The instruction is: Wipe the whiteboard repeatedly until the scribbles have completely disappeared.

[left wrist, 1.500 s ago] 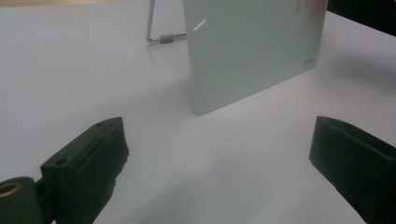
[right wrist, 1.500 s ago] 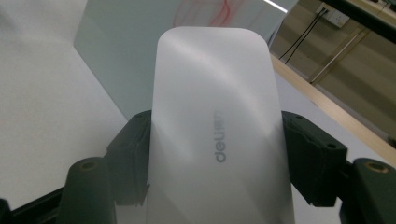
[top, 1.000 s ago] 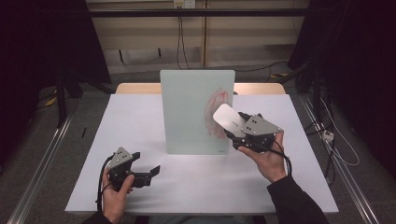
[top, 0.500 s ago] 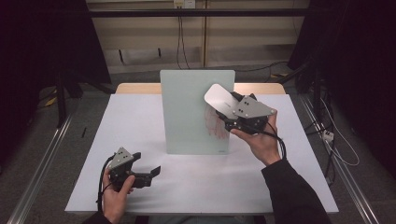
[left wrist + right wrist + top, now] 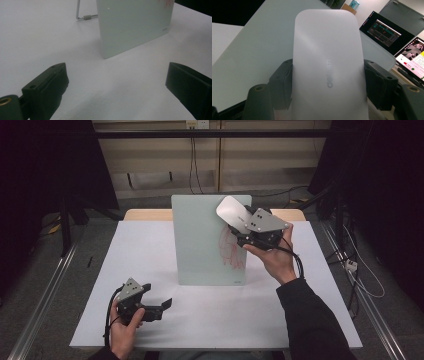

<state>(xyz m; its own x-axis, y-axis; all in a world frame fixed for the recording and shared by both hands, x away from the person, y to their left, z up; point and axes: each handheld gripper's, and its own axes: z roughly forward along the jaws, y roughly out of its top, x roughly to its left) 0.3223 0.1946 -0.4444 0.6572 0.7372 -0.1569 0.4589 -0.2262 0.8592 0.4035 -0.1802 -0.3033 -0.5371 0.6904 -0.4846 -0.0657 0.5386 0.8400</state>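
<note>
With the right tongs [image 5: 239, 222] pinching the white eraser [image 5: 231, 212] by its long sides at the upright glass board's [image 5: 200, 240] one-o'clock corner, I'd press its face flat and sweep toward five o'clock over the red scribble [image 5: 233, 251], while the left tongs [image 5: 160, 306] rest spread on the surface [image 5: 145, 245].

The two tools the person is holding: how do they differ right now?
The left tool sits low near the table's front edge, jaws spread wide with nothing between them. The right tool is raised at the top right corner of the upright glass board, jaws shut on a white eraser. Red scribbles lie just below that eraser. Both are black two-jaw tools topped by a grey plate, each held in one hand.
</note>
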